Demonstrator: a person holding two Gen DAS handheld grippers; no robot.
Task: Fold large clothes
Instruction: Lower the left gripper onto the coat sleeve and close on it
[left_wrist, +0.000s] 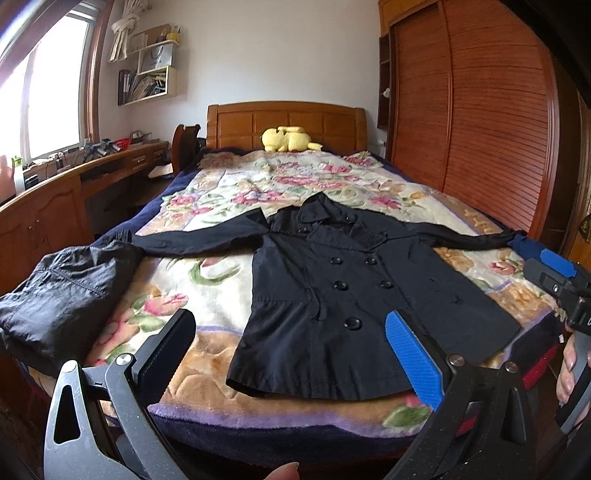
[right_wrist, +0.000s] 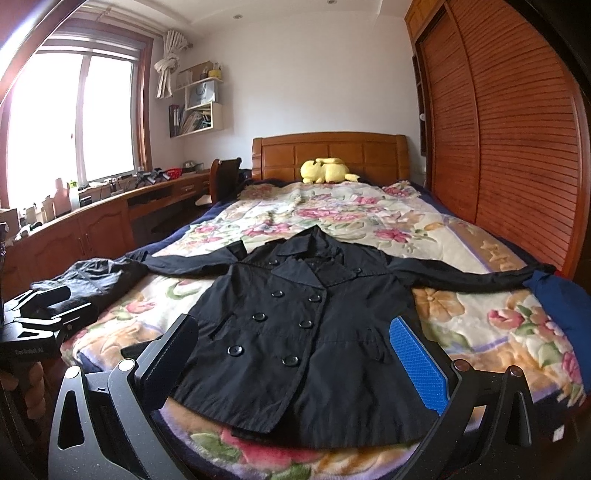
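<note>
Left hand-held gripper (left_wrist: 291, 354): fingers standing wide apart, gripping nothing, hovering over the foot of the bed (left_wrist: 207, 373) just short of the coat's hem. Right hand-held gripper (right_wrist: 295, 354): fingers likewise spread apart and empty, hovering above the hem at the foot edge; in the left wrist view it is showing at 3 o'clock (left_wrist: 554, 273), beside the bed.

Black double-breasted coat (left_wrist: 332, 291): lying flat and face up on the floral blanket (left_wrist: 236, 184), buttons showing, collar pointing toward 12 o'clock, hem toward 6 o'clock. Both sleeves are stretching straight out, one toward 9 o'clock, the other toward 3 o'clock, the latter's cuff reaching the bed's edge.

Crumpled dark garment (left_wrist: 62, 288): sitting at 9 o'clock of the coat, touching the end of the outstretched sleeve, at the bed's edge. Blue cloth (right_wrist: 554, 299): lying at 3 o'clock, by the other cuff.

Yellow plush toy (left_wrist: 288, 139): resting at 12 o'clock against the wooden headboard (left_wrist: 284, 122). Desk (left_wrist: 74, 177) running along 9 to 10 o'clock under the window. Slatted wardrobe (left_wrist: 480, 110) standing at 2 o'clock.
</note>
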